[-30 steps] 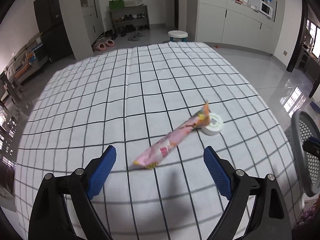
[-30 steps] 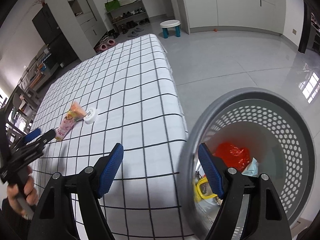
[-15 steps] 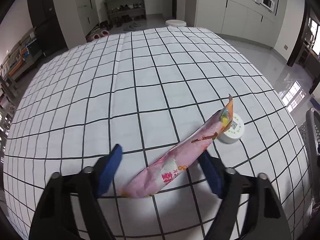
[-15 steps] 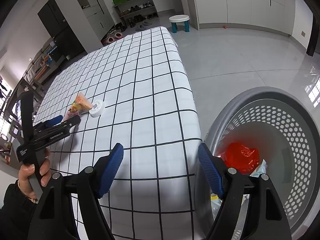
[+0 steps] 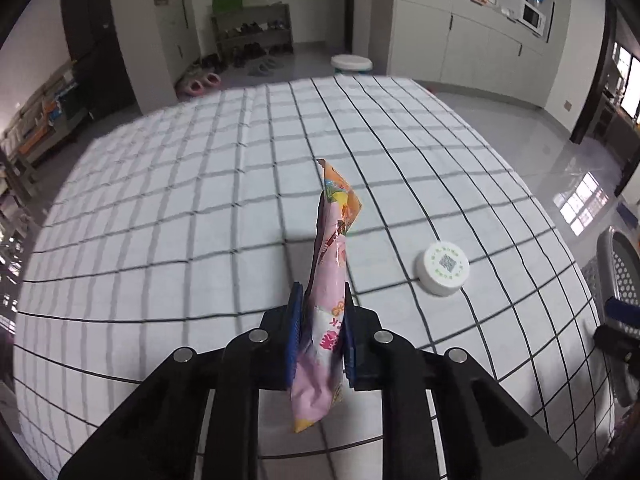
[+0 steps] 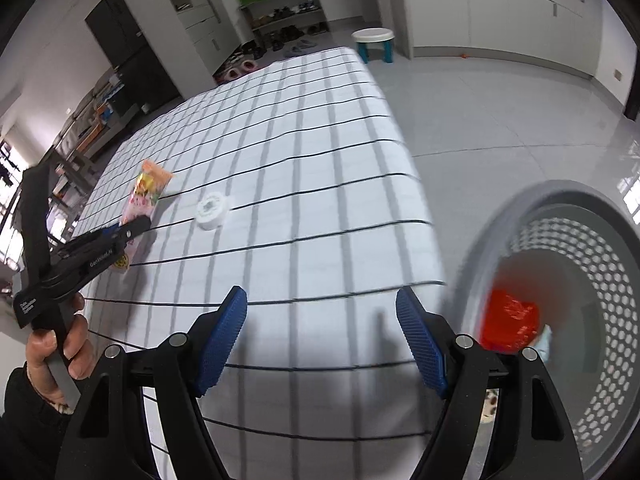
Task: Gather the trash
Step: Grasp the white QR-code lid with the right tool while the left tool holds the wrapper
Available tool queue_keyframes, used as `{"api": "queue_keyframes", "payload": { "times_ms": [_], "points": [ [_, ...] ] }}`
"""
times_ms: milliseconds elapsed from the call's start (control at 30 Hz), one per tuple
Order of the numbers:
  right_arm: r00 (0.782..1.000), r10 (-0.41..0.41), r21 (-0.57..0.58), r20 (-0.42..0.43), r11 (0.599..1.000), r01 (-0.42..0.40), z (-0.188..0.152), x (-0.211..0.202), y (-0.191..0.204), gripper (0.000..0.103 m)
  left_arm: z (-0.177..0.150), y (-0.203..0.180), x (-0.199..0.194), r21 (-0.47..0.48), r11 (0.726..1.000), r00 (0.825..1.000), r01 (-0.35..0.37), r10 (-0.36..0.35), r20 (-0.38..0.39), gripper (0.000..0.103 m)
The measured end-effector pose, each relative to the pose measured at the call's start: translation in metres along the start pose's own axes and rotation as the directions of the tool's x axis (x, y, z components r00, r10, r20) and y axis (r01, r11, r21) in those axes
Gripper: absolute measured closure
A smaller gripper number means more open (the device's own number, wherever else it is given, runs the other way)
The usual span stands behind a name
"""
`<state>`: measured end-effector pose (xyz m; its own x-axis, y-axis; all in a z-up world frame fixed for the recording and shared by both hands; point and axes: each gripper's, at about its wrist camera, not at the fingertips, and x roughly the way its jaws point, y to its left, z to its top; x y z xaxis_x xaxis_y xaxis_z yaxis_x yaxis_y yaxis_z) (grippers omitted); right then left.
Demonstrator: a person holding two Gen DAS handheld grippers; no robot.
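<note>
The left claw [image 5: 320, 344] is clamped on a pink wrapper [image 5: 332, 264], lifted off the checked counter [image 5: 160, 220]. The right claw [image 6: 320, 344] gapes empty beside the bin [image 6: 592, 280], which already holds trash. A white lid [image 5: 442, 268] is left to collect.

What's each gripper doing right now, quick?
Left gripper: closed on the wrapper.
Right gripper: open, holding nothing.
</note>
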<state>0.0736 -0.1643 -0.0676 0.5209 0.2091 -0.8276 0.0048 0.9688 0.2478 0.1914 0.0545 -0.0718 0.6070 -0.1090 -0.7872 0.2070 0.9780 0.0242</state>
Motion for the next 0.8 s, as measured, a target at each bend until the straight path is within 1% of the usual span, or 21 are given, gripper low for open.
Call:
{"api": "queue_keyframes", "payload": {
  "times_ms": [100, 267, 400, 567, 667, 733, 767, 800],
  "points": [
    [1.000, -0.015, -0.055, -0.014, 0.998, 0.014, 0.009, 0.017, 0.024, 0.029, 0.002, 0.009, -0.014, -0.007, 1.000, 0.999, -0.024, 0.024, 0.047, 0.085],
    [0.999, -0.026, -0.108, -0.038, 0.994, 0.022, 0.031, 0.047, 0.055, 0.029, 0.007, 0.020, -0.025, -0.028, 0.998, 0.995, -0.050, 0.052, 0.082, 0.085],
    [0.997, -0.054, -0.151, -0.049, 0.987, 0.046, 0.047, 0.070, 0.075, 0.029, 0.008, 0.031, -0.027, -0.048, 0.996, 0.992, -0.077, 0.081, 0.093, 0.085],
    [0.995, -0.084, -0.180, -0.055, 0.981, 0.073, 0.057, 0.091, 0.090, 0.030, 0.011, 0.051, -0.027, -0.096, 0.992, 0.992, -0.086, 0.094, 0.087, 0.085],
    [0.992, -0.118, -0.196, -0.041, 0.975, 0.108, 0.061, 0.100, 0.097, 0.030, 0.012, 0.057, -0.028, -0.118, 0.989, 0.991, -0.087, 0.098, 0.086, 0.085],
    [0.989, -0.148, -0.220, -0.017, 0.965, 0.140, 0.062, 0.103, 0.102, 0.038, 0.012, 0.058, -0.029, -0.123, 0.988, 0.991, -0.088, 0.099, 0.087, 0.085],
    [0.990, -0.144, -0.235, -0.007, 0.962, 0.139, 0.063, 0.103, 0.104, 0.049, 0.012, 0.059, -0.029, -0.124, 0.988, 0.991, -0.089, 0.100, 0.087, 0.085],
    [0.989, -0.145, -0.241, -0.004, 0.960, 0.140, 0.062, 0.102, 0.106, 0.063, 0.012, 0.059, -0.029, -0.124, 0.988, 0.991, -0.088, 0.099, 0.086, 0.085]
  ]
}}
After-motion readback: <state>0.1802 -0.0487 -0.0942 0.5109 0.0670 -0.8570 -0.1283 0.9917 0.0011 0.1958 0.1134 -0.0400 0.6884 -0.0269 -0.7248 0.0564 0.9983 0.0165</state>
